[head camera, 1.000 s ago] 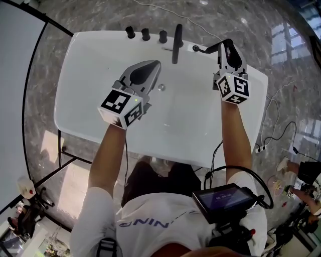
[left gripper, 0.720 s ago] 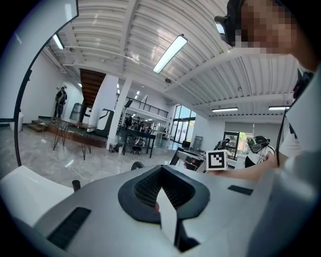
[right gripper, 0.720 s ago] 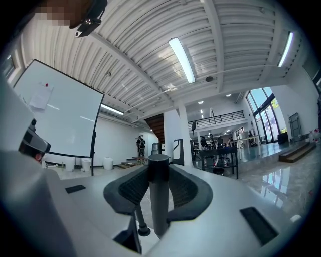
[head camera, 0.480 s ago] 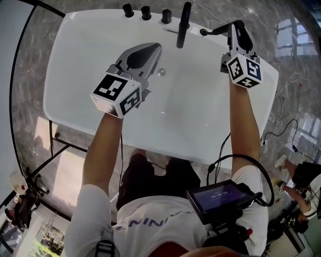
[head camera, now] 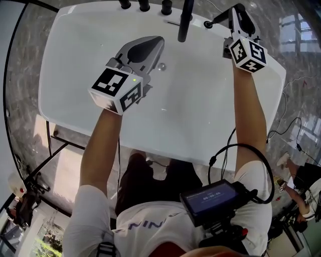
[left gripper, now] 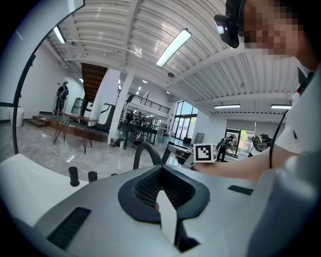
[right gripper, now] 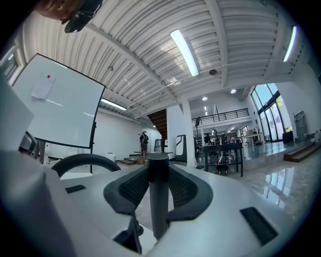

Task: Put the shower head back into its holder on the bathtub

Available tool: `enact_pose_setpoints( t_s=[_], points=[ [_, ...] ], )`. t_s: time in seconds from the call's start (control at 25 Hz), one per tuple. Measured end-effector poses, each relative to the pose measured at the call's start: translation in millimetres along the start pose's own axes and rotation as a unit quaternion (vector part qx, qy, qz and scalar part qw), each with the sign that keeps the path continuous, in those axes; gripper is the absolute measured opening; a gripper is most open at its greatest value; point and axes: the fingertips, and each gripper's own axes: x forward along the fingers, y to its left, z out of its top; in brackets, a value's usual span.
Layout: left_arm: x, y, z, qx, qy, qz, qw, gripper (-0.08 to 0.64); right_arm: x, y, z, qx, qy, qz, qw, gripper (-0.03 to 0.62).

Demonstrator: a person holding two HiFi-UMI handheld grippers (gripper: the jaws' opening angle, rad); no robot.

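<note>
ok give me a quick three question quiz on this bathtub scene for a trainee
1. Multiple choice: how many black knobs stand in a row on the rim of the bathtub in the head view? A two, B three, C five.
2. True or false: the fingers of the right gripper are closed around the shower head.
3. In the head view, do the knobs lie to the left or to the right of the black spout?
Key: 1 B; 2 true; 3 left.
</note>
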Motion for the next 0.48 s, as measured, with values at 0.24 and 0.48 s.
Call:
enact_pose_setpoints(
  t_s=[0.24,0.48],
  points=[
    [5.6,5.3,-17.3,-0.006,0.001,0.002,1.0000,0.014,8.3,-6.8,-25.3,0.010,0.006,0.005,1.000,0.123],
    [10.8,13.7,-33.0,-0.025,-0.002,0.010,0.9996,0.014,19.2,-16.5,-51.5,0.018,0.017,-0.002,1.000,0.123]
  ],
)
